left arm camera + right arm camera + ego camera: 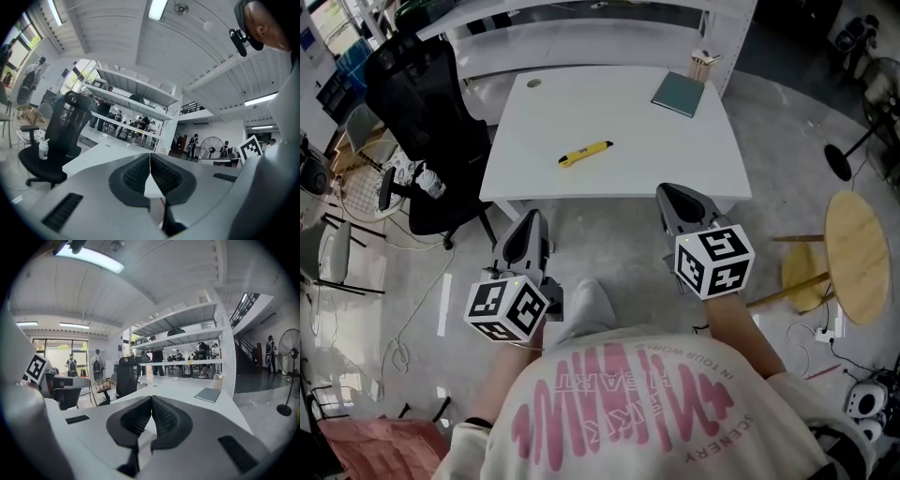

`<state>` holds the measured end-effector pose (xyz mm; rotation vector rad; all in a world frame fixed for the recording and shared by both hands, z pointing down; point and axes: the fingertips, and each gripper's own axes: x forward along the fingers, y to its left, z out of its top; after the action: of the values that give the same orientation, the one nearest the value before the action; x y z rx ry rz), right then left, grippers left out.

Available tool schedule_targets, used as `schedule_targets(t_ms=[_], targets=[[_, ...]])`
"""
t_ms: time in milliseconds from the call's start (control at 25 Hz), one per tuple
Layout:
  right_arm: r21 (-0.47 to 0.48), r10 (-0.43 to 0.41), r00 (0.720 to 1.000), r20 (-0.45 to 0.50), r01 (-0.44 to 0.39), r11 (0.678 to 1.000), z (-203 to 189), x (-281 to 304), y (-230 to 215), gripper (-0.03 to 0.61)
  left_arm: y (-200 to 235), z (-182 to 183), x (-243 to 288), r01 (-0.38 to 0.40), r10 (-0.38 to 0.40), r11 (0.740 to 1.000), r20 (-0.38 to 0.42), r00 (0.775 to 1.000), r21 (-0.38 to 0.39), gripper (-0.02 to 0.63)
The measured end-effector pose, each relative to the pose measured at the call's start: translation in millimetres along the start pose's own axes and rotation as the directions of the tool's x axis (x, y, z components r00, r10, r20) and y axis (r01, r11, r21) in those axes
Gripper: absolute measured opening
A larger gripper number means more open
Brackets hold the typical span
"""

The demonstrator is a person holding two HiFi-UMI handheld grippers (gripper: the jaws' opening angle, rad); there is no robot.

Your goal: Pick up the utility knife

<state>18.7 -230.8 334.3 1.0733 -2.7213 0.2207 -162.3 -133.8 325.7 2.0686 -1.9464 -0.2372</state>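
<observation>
The person stands just short of a white worktop, a gripper in each hand, both held out over the grey floor before its near edge. The left gripper has its jaws pressed together, the dark ribbed pads meeting along one thin line, with nothing between them. The right gripper is the same: its jaws are closed pad to pad and empty, the tips close to the worktop's near edge.

The yellow utility knife lies flat near the middle of the worktop, set on a slant with one end nearer the far right. It lies apart from both grippers, untouched, roughly between the lines they point along.

At the far right corner of the worktop a dark green notebook lies flat, and just beyond it stands a cup of pencils. A black office chair stands off the left end of the worktop. To the right, on the floor, a round wooden table stands well clear of the worktop.
</observation>
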Motion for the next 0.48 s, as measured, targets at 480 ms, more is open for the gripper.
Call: schedule_targets(t_ms=[480], targets=[[0.024, -0.059, 0.998, -0.012, 0.059, 0.998, -8, 16, -62, 0.015, -15, -31, 84, 0.093, -0.091, 0.996, -0.125, 0.988, 0.01, 0.025]])
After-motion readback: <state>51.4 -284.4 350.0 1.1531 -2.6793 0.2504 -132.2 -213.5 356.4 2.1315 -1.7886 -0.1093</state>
